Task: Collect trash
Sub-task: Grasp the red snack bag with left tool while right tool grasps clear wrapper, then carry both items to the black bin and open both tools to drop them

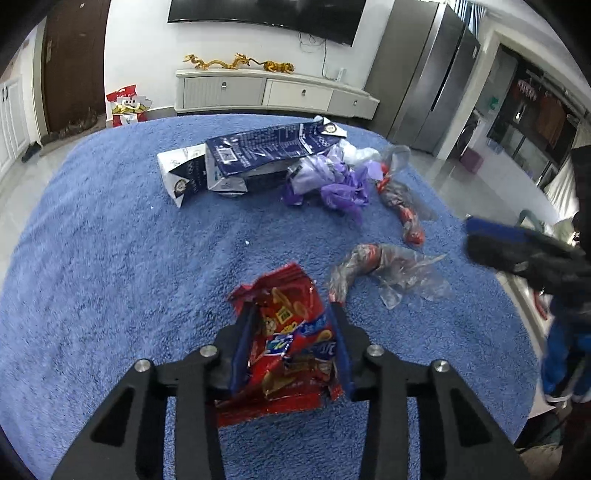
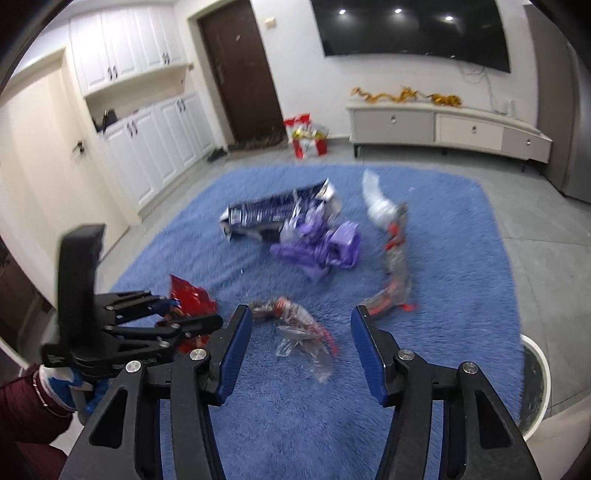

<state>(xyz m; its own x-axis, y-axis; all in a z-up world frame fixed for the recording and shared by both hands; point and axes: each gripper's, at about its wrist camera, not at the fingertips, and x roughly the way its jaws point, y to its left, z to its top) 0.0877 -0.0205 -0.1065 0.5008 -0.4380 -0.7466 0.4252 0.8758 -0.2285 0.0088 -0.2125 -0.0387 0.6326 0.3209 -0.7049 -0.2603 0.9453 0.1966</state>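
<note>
Sitting between the two blue pads of the left gripper (image 1: pixel 291 317) is a red snack bag (image 1: pixel 291 343), crinkled and torn open. The fingers press on it from both sides, so the bag is held. It is low over the blue rug (image 1: pixel 110 277), near the front edge.

From the right wrist view the same red bag (image 2: pixel 190 295) pokes out of the left gripper (image 2: pixel 192 314) on the left side.

The right gripper (image 2: pixel 301 317) has its fingers wide apart, with nothing between them. Under it, on the rug (image 2: pixel 461 240), lies a clear plastic wrapper with red bits (image 2: pixel 306 332). In the left view that wrapper (image 1: pixel 388 269) is just to the right of the red bag, and the right gripper (image 1: pixel 480 240) shows as a blurry blue and black shape at the right edge.

Farther back lies a long wrapper (image 1: pixel 402 206), clear with red parts. Beside it is a bunch of purple plastic (image 1: pixel 332 184), touching a squashed dark blue and white carton (image 1: pixel 251 158).

A white round bin (image 2: pixel 535 387) stands at the right edge of the rug. Behind the rug are a low white cabinet (image 1: pixel 273 92) with gold dragon figures (image 1: pixel 236 62), a big dark TV (image 1: pixel 266 11) on the wall, a brown door (image 2: pixel 240 70), and a red gift bag (image 2: pixel 306 136) on the floor.
</note>
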